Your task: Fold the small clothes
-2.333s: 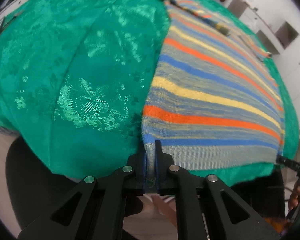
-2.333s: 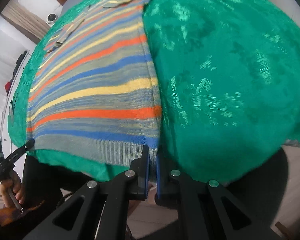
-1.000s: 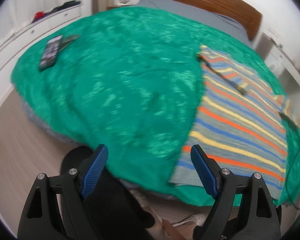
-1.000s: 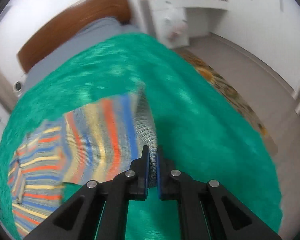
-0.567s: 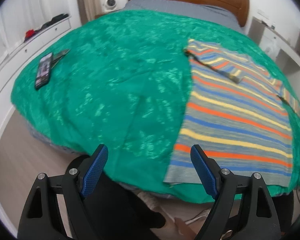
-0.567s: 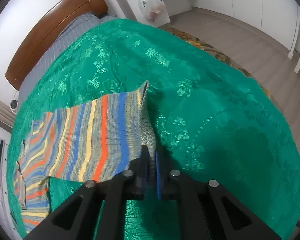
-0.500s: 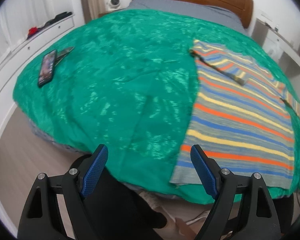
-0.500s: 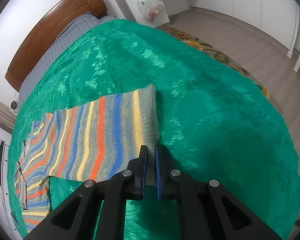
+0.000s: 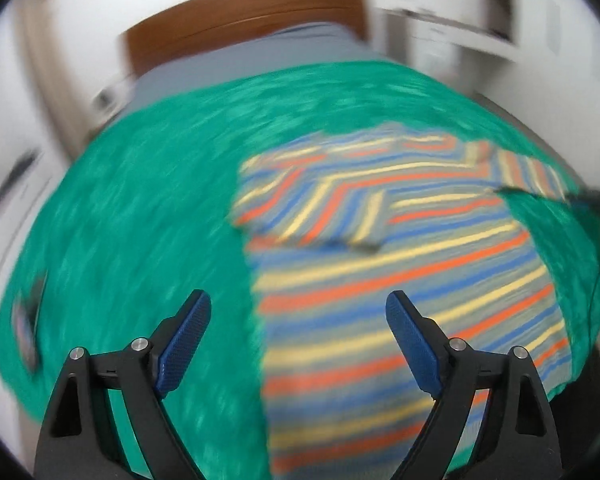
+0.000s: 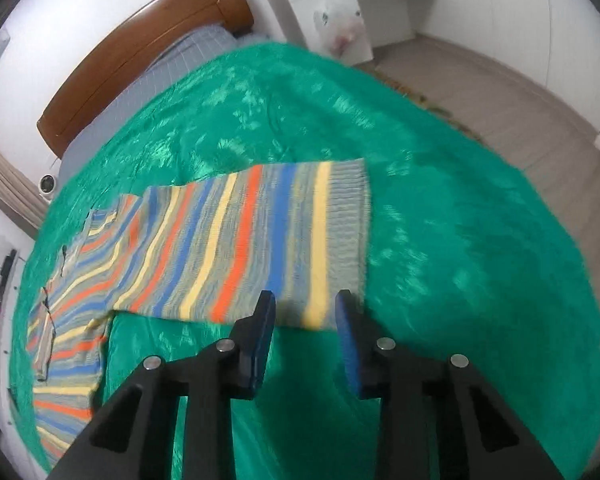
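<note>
A striped sweater [image 9: 380, 280] in orange, blue, yellow and grey lies flat on the green bedspread [image 9: 140, 220]. One sleeve is folded across its chest. In the blurred left wrist view my left gripper [image 9: 298, 320] hangs wide above the sweater's left edge, jaws still opening, nothing between them. In the right wrist view the sweater [image 10: 240, 240] stretches leftward, its ribbed hem [image 10: 348, 224] nearest. My right gripper [image 10: 305, 312] hovers at the hem's near corner with its jaws opening; the cloth lies below them and the pads do not press on it.
A wooden headboard [image 10: 140, 40] and a grey sheet [image 10: 160, 76] lie at the far end of the bed. A white desk with a plastic bag [image 10: 340, 20] stands by the wood floor [image 10: 520, 92] to the right. A phone [image 9: 28, 320] lies near the bedspread's left edge.
My right gripper let go of the ribbed hem, which now lies flat on the bedspread. My left gripper, staying wide, swung right until it hangs over the sweater.
</note>
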`<state>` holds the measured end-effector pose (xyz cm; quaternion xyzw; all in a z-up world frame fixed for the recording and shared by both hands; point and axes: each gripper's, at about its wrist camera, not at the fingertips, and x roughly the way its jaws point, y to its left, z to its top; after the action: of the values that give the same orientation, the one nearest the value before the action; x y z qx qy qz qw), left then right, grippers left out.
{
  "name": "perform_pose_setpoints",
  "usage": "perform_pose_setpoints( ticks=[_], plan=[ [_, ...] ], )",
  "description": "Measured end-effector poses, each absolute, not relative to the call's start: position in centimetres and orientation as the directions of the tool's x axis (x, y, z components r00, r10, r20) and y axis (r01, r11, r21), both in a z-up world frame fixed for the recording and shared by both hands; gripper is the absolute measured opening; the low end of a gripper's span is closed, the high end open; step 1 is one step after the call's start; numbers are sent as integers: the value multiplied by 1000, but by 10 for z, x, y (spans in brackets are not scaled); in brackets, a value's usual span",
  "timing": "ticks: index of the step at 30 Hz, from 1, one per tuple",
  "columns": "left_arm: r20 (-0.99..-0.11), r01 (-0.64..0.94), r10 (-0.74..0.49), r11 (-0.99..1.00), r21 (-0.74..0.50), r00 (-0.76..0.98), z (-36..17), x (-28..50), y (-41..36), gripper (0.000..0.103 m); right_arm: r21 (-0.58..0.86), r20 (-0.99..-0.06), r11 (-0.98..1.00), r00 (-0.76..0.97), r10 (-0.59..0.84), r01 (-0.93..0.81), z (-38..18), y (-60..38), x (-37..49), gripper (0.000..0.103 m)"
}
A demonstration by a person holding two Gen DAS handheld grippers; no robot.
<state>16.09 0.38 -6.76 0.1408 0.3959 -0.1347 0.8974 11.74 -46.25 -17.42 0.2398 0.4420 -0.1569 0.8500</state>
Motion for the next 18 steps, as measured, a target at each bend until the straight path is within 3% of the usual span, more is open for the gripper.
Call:
perform_pose_setpoints(
  ticks=[3,8,11,14,18],
  plan=[
    [-801,494,-156,848,190,577,-91,205,-45,90,250,-813,870,580,-50,426,-162,-439,87,37],
    [-888,573,-73,787,228,454,-150,267,-92,84,258,-810,881,586,-26,396,-159,-406,27,38],
    [-925,561,-60,809,175,376,-175,286,-91,57,273,-812,872,583,-18,407,-162,-394,-2,38],
    [-921,497,-97,860,113,376,-170,295,-74,4,272,-808,871,588,-24,409,-161,-386,-22,39],
    [-869,384,-162,923,35,468,-128,298,-26,3,265,-794,879,606,-34,397,-155,-373,-26,40]
  ],
)
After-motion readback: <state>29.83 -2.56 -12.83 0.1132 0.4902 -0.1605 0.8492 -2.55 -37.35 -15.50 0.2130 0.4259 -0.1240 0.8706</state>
